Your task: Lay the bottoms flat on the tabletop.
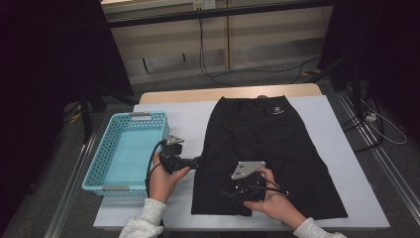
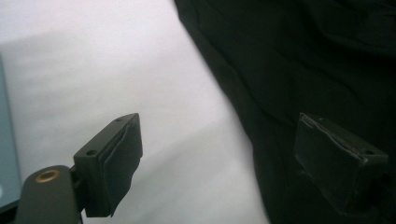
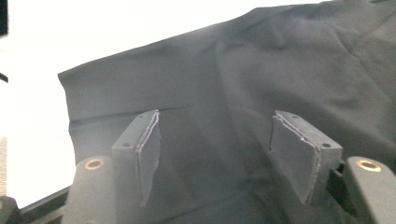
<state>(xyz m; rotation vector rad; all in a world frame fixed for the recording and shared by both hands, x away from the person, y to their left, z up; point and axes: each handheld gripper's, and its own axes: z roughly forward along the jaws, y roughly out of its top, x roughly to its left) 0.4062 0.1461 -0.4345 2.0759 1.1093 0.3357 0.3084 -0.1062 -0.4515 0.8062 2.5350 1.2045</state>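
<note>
the black shorts (image 1: pixel 270 153) lay flat; the left gripper (image 2: pixel 219 154) straddled their side edge, jaws apart, and the right gripper (image 3: pixel 215 154) hovered over the hem (also apart, nothing clamped).

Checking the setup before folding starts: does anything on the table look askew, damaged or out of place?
Nothing serious. The black shorts lie flat on the white table cover, with only soft wrinkles in the right gripper view. The blue basket sits slightly angled at the left edge. The tape on the right claw pads looks frayed.

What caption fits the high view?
Two hand-held grippers, left gripper and right gripper, both open at black fabric shorts beside a turquoise plastic basket.
</note>
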